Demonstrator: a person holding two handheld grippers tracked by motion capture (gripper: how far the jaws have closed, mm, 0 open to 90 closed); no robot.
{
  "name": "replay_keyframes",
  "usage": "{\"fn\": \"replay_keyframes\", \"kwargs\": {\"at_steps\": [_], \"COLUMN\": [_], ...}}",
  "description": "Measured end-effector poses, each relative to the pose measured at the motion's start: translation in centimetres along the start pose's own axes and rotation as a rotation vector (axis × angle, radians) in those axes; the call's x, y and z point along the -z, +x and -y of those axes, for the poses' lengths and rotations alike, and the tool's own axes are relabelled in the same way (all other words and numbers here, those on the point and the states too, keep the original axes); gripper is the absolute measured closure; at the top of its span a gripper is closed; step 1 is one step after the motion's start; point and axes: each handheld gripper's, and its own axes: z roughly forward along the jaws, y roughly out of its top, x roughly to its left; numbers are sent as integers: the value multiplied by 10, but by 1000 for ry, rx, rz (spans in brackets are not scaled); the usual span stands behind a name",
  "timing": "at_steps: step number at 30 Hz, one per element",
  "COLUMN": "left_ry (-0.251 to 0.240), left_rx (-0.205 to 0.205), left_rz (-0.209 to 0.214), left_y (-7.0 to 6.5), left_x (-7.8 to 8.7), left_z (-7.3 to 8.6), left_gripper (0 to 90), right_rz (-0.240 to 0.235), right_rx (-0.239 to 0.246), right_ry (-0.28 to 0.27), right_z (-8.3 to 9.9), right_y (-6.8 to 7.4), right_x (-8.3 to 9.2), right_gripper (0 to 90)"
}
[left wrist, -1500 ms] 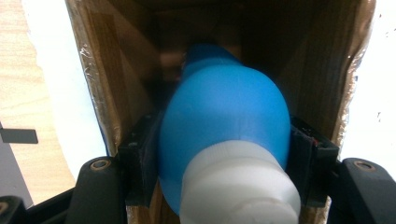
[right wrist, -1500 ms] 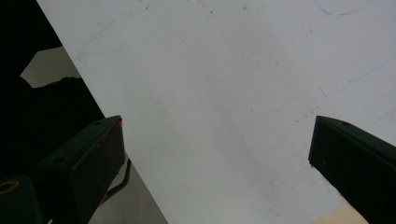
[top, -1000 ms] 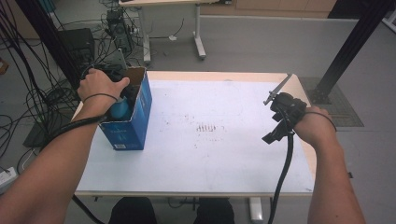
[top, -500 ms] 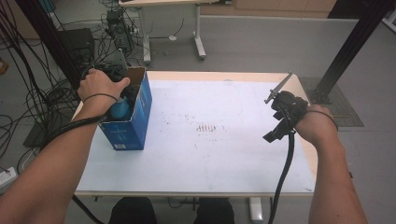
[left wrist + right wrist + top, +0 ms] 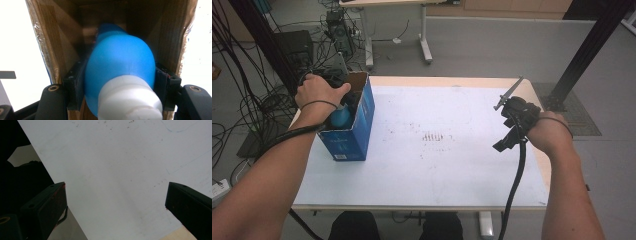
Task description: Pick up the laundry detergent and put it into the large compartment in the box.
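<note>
Left gripper (image 5: 120, 82) pinches blue bottle (image 5: 120, 65) inside box (image 5: 362, 120); bottle may snag on box wall, tip box; right gripper (image 5: 115, 202) spread wide, holds nothing.

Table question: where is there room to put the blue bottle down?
Lots of bare white table lies between the blue box and the right claw. It is crowded inside the box, where the left claw grips the blue bottle between the cardboard walls.

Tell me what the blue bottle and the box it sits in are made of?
The blue bottle looks like smooth matte plastic, with a ridged white cap, probably plastic too. The box seems to be cardboard: brown and fibrous inside, printed blue outside, with shiny clear tape along its torn edges.
</note>
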Motion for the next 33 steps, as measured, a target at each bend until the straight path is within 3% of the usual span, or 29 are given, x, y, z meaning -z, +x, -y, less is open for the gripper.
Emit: {"fn": "replay_keyframes", "kwargs": {"at_steps": [33], "left_ry": [-5], "left_rx": [-6], "left_rz": [12], "left_y": [2], "left_x": [-1], "left_z": [2], "left_gripper": [369], "right_rz": [1], "right_rx": [7], "right_ry": [-7], "right_z": [-2], "right_y": [2], "right_x": [0], "right_gripper": [37]}}
